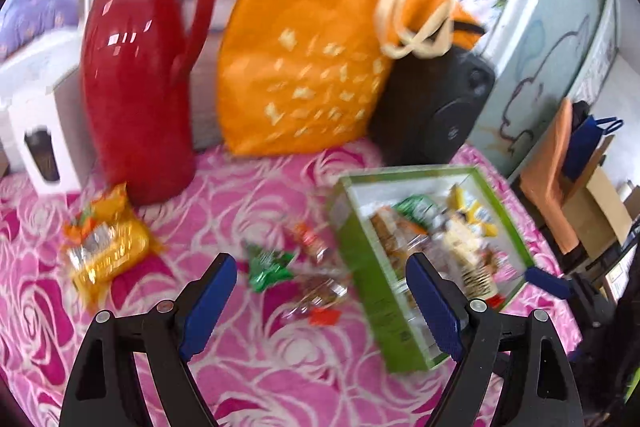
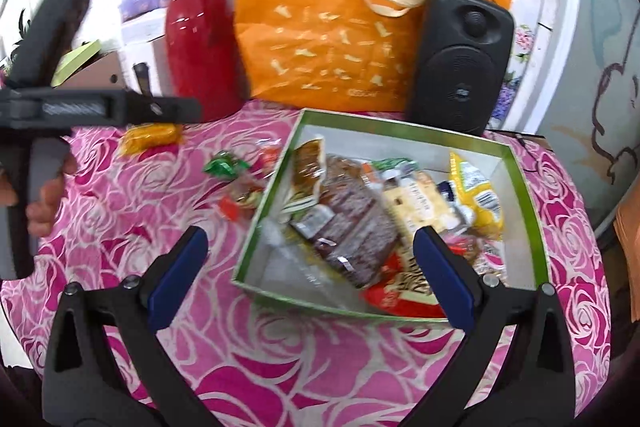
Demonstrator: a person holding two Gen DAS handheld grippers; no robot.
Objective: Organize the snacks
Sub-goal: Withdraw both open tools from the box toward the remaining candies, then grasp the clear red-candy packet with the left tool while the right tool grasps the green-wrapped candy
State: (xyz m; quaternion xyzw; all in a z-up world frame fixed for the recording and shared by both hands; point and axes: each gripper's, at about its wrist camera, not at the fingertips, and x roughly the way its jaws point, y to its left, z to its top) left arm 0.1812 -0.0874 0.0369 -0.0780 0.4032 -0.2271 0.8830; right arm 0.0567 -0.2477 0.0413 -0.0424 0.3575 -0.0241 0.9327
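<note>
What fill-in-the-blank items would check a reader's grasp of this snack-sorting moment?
1. Most snacks lie inside the ____ box.
2. The yellow packet lies on the tablecloth near the ____ jug.
3. Both the left tool and the right tool have their jaws ____.
4. The black speaker stands in front of the ____ bag.

Missing words: green; red; open; orange
</note>
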